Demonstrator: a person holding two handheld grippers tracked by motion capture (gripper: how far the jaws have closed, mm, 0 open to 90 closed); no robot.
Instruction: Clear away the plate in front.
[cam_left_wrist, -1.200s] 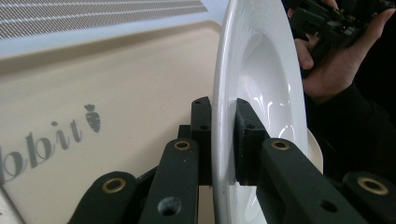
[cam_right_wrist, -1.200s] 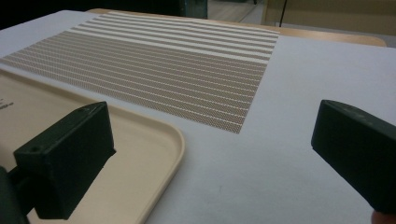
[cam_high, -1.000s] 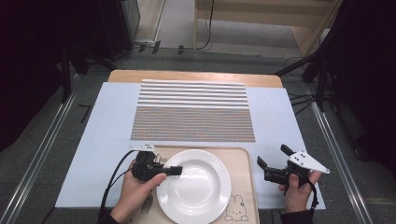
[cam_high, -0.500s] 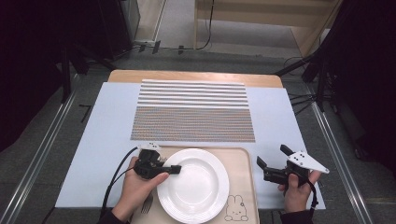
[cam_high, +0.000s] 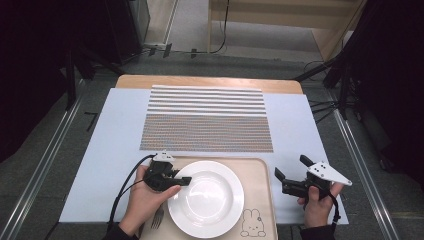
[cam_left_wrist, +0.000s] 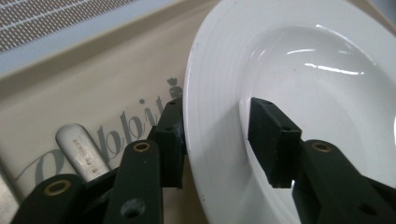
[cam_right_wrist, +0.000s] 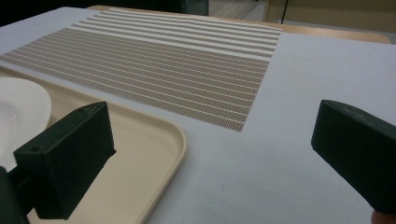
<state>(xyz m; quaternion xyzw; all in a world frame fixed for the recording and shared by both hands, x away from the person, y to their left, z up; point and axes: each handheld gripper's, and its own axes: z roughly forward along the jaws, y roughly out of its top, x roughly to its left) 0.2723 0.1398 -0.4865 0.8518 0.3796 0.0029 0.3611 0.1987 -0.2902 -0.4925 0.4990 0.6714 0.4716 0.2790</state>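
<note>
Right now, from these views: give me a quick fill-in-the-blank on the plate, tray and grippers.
1. The white plate sits on a beige ____ with a rabbit drawing.
2. The left gripper has the plate's ____ between its jaws, which have just been opening, the inner jaw clear of it.
3. The right gripper holds nothing; its jaws are ____.
4. Beyond the tray lies a striped ____ on the white sheet.

Missing words: tray; rim; open; placemat
</note>
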